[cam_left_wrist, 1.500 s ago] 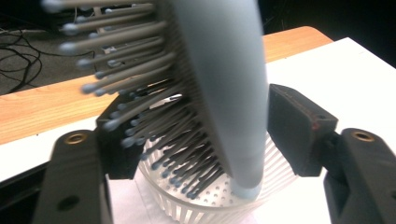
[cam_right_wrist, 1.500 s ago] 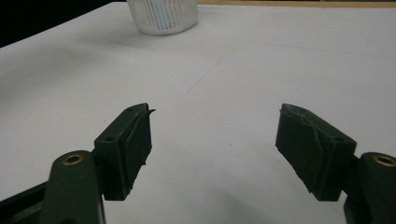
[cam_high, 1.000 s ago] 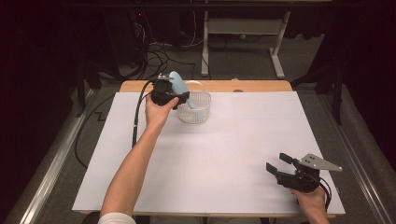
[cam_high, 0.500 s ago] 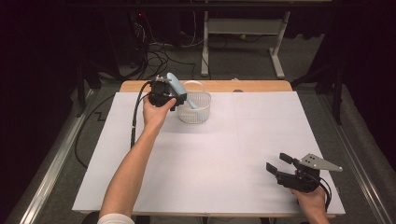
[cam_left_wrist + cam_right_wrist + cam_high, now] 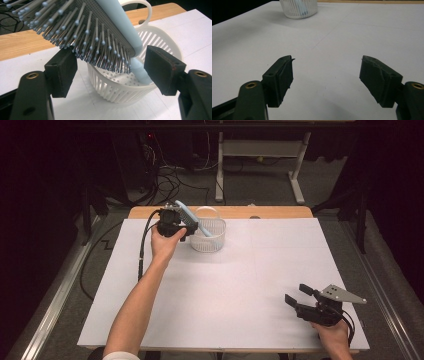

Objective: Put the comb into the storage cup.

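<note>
The left gripper (image 5: 110, 67) has a pale blue plastic hairbrush (image 5: 100, 37) with grey ball-tipped bristles between its jaws, which have just been closing. The bristle head lies above and between them; the handle slants past the right-hand jaw into the white slotted plastic basket (image 5: 160, 42) beyond. Neither jaw visibly presses on the brush, so treat the grip as loose. Best to lower the handle end fully inside before spreading the jaws, keeping bristles off the rim. The right gripper (image 5: 300, 295) rests spread and empty over the white-covered bench (image 5: 250, 285).
</note>
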`<action>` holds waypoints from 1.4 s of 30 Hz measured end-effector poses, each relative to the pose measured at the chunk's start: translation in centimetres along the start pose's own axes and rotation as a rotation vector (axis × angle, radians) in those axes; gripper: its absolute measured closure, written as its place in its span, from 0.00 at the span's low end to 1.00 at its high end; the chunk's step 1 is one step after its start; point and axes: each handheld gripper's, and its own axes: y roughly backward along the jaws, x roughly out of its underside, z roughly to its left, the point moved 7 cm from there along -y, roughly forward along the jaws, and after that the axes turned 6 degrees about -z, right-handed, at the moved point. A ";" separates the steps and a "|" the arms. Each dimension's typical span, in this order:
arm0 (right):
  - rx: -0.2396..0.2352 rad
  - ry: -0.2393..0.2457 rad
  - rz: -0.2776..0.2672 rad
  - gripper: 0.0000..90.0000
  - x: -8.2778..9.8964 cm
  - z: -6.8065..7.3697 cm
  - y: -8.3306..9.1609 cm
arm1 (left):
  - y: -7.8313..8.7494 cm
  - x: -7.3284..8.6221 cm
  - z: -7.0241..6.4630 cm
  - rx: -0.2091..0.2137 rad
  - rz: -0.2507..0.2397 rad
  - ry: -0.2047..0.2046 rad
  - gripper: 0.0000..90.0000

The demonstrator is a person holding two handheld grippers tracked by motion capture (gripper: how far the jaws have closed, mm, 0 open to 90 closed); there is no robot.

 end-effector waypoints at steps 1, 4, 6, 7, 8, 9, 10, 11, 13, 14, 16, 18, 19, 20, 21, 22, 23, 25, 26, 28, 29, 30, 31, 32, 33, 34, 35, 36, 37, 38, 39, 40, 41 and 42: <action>0.000 0.000 0.000 0.31 0.0 0.0 0.0 | 0.0 0.0 0.0 0.002 0.000 -0.001 0.31; 0.000 0.000 -0.001 0.31 0.0 0.0 0.0 | 0.1 0.0 -0.1 0.004 0.002 -0.004 0.32; 0.000 0.000 -0.002 0.31 0.0 0.0 0.0 | 0.2 0.0 -0.1 0.004 0.003 -0.004 0.32; 0.000 0.001 -0.003 0.31 0.0 0.0 0.0 | 0.2 0.0 -0.1 0.004 -0.001 -0.001 0.32; 0.000 0.001 -0.003 0.31 0.0 0.0 0.0 | 0.3 0.1 -0.1 0.006 -0.003 0.001 0.32; 0.000 0.000 -0.004 0.31 0.0 0.0 0.0 | 0.3 0.2 -0.1 0.005 -0.002 0.000 0.32; 0.001 0.000 -0.003 0.31 0.0 0.0 0.0 | 0.3 0.3 -0.1 0.004 -0.001 -0.002 0.32; 0.001 0.000 -0.003 0.31 0.0 0.0 0.0 | 0.4 0.3 -0.1 0.003 0.000 -0.003 0.32; 0.001 0.002 -0.003 0.31 0.0 0.0 0.0 | 0.5 0.5 0.0 0.002 -0.004 -0.002 0.32; 0.001 0.002 -0.003 0.31 0.0 0.0 0.0 | 0.6 0.5 0.1 0.001 -0.008 0.001 0.32; 0.001 0.002 -0.002 0.31 0.0 0.0 0.0 | 0.8 0.5 0.2 0.001 -0.010 -0.002 0.32; 0.002 0.002 -0.001 0.31 0.0 0.0 0.0 | 1.0 0.5 0.2 0.001 -0.013 -0.005 0.32; 0.002 0.002 -0.001 0.31 0.0 0.0 0.0 | 1.2 0.5 0.3 0.001 -0.015 -0.006 0.32; 0.003 0.003 -0.002 0.31 0.0 0.0 0.0 | 1.3 0.5 0.3 0.001 -0.018 -0.005 0.32; 0.003 0.003 -0.002 0.31 0.0 0.0 0.0 | 1.4 0.5 0.3 0.002 -0.019 -0.006 0.32; 0.004 0.003 -0.003 0.31 0.0 0.0 0.0 | 1.6 0.5 0.3 0.003 -0.019 -0.007 0.32; 0.004 0.003 -0.003 0.31 -0.1 0.0 0.0 | 1.7 0.5 0.3 0.004 -0.021 -0.007 0.32; 0.005 0.002 -0.004 0.31 -0.1 0.0 0.0 | 1.9 0.4 0.3 0.005 -0.027 -0.010 0.32; 0.005 0.002 -0.005 0.31 -0.1 0.0 0.0 | 2.0 0.3 0.3 0.004 -0.029 -0.013 0.32; 0.007 0.000 -0.006 0.31 -0.1 0.0 0.1 | 2.2 0.2 0.2 0.006 -0.035 -0.016 0.31; 0.007 0.000 -0.007 0.31 -0.1 0.0 0.1 | 2.3 0.2 0.2 0.006 -0.037 -0.016 0.31; 0.007 0.000 -0.006 0.30 -0.1 0.0 0.1 | 2.4 0.2 0.2 0.006 -0.039 -0.019 0.31; 0.007 0.000 -0.007 0.30 -0.1 -0.1 0.1 | 2.5 0.2 0.2 0.007 -0.040 -0.020 0.31; 0.007 0.002 -0.008 0.31 -0.1 -0.1 0.1 | 2.6 0.2 0.2 0.007 -0.041 -0.020 0.31; 0.008 0.001 -0.009 0.30 -0.1 -0.1 0.1 | 2.6 0.2 0.2 0.006 -0.043 -0.021 0.31; 0.007 0.001 -0.009 0.30 -0.1 -0.1 0.1 | 2.7 0.1 0.2 0.007 -0.045 -0.021 0.31; 0.008 0.001 -0.009 0.30 -0.1 -0.1 0.1 | 2.8 0.1 0.2 0.007 -0.047 -0.021 0.31; 0.007 0.001 -0.010 0.30 -0.1 -0.1 0.1 | 2.9 0.1 0.2 0.007 -0.050 -0.022 0.31; 0.007 0.001 -0.010 0.31 -0.1 -0.1 0.1 | 3.0 0.2 0.2 0.007 -0.053 -0.021 0.31; 0.008 0.002 -0.010 0.30 -0.1 -0.1 0.1 | 3.0 0.2 0.2 0.005 -0.053 -0.022 0.31; 0.007 0.002 -0.011 0.30 -0.1 -0.1 0.1 | 3.1 0.2 0.2 0.005 -0.054 -0.024 0.31; 0.007 0.001 -0.011 0.30 -0.1 -0.1 0.1 | 3.1 0.3 0.2 0.005 -0.054 -0.024 0.31; 0.008 0.002 -0.011 0.30 -0.1 -0.1 0.1 | 3.2 0.3 0.3 0.005 -0.055 -0.022 0.31; 0.008 0.002 -0.011 0.30 -0.1 -0.1 0.1 | 3.3 0.3 0.3 0.004 -0.054 -0.024 0.31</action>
